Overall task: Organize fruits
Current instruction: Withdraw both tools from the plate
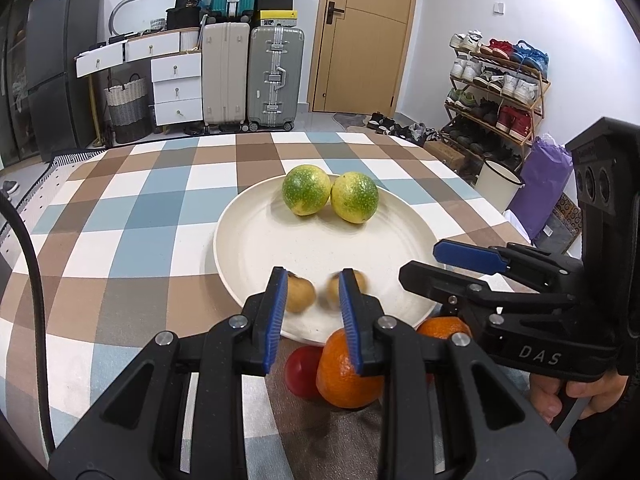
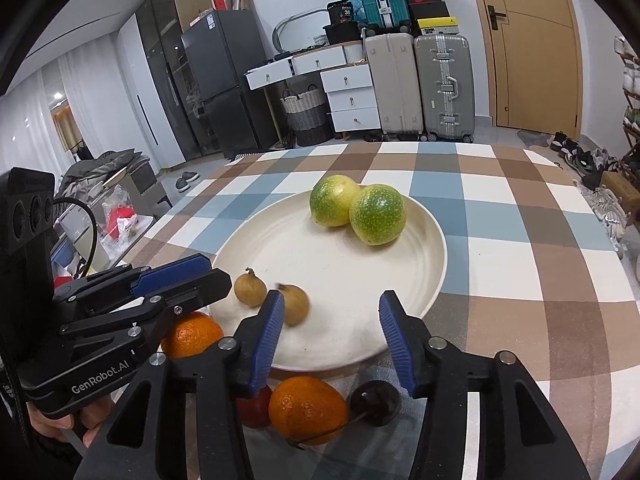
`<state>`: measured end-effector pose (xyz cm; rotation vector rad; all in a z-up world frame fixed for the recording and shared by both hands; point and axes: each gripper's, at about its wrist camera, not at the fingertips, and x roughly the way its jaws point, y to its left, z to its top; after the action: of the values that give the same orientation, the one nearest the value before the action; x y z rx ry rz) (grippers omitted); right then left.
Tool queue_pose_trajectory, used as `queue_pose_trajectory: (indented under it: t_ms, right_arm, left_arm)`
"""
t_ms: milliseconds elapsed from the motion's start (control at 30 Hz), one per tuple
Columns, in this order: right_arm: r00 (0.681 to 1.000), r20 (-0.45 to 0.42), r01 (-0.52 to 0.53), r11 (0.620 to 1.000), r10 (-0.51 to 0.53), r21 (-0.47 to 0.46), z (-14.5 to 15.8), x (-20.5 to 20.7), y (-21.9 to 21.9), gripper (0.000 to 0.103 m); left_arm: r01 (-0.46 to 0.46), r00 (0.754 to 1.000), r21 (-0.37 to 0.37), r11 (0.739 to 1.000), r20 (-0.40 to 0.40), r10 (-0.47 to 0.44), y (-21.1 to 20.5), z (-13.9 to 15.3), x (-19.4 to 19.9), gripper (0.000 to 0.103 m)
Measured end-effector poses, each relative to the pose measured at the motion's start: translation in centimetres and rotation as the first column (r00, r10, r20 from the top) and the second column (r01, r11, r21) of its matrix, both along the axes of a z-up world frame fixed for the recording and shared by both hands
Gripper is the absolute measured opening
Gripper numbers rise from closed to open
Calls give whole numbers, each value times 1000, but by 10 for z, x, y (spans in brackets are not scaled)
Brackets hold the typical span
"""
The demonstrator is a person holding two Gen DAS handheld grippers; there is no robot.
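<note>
Left wrist view, scanned left to right. Checked tablecloth [image 1: 120, 216] in blue, brown and white covers the table. Cream plate [image 1: 320, 248] sits mid-frame. At its 12 o'clock rim: two green-yellow passion fruits [image 1: 307, 195], touching each other. At its 6 o'clock edge: two small brown longans [image 1: 299, 295], slightly blurred, a little apart from one another. Left gripper [image 1: 313, 285] fingers are spread with nothing between the blue pads; the left longan shows just beside the left pad, the right longan just behind the right pad. On the cloth at 6 o'clock of the plate, off its rim: a red fruit [image 1: 301, 374], an orange [image 1: 346, 376] touching it, a second orange [image 1: 442, 328] partly hidden at 5 o'clock. Right gripper [image 1: 448, 262] enters from 3 o'clock, above the plate's edge; jaws parted, empty.

Right wrist view, left to right. Left gripper [image 2: 208, 274] comes in from 9 o'clock, jaws apart, empty, over one orange [image 2: 192, 334]. Longans [image 2: 250, 289] lie at 7 o'clock on the plate [image 2: 424, 280]. Right gripper [image 2: 332, 310] fingers are wide apart, holding nothing; its left pad overlaps the nearer longan in view, contact not determinable. Passion fruits [image 2: 378, 214] at 12 to 1 o'clock of the plate. Below the rim: red fruit [image 2: 254, 410], orange [image 2: 307, 408], dark cherry [image 2: 376, 402] with stem.
</note>
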<state>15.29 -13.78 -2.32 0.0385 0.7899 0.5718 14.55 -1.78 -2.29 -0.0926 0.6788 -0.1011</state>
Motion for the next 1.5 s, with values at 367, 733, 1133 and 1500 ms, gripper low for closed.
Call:
queue_pose_trajectory:
  t_ms: [367, 733, 1133, 1500]
  right_arm:
    - [999, 36, 38, 999, -38, 11, 6, -7, -12, 99]
    - [997, 48, 51, 999, -52, 19, 8, -16, -23, 102]
    - [996, 32, 83, 995, -85, 53, 9, -23, -41, 102]
    - [996, -10, 90, 996, -89, 22, 14, -38, -55, 102]
  left_arm:
    - [-74, 997, 6, 997, 16, 74, 8, -5, -12, 84]
    - [-77, 996, 24, 997, 49, 75, 13, 0, -41, 102]
    - [-81, 996, -48, 996, 31, 83, 31, 0, -55, 102]
    - [-60, 997, -24, 998, 53, 61, 25, 10, -74, 102]
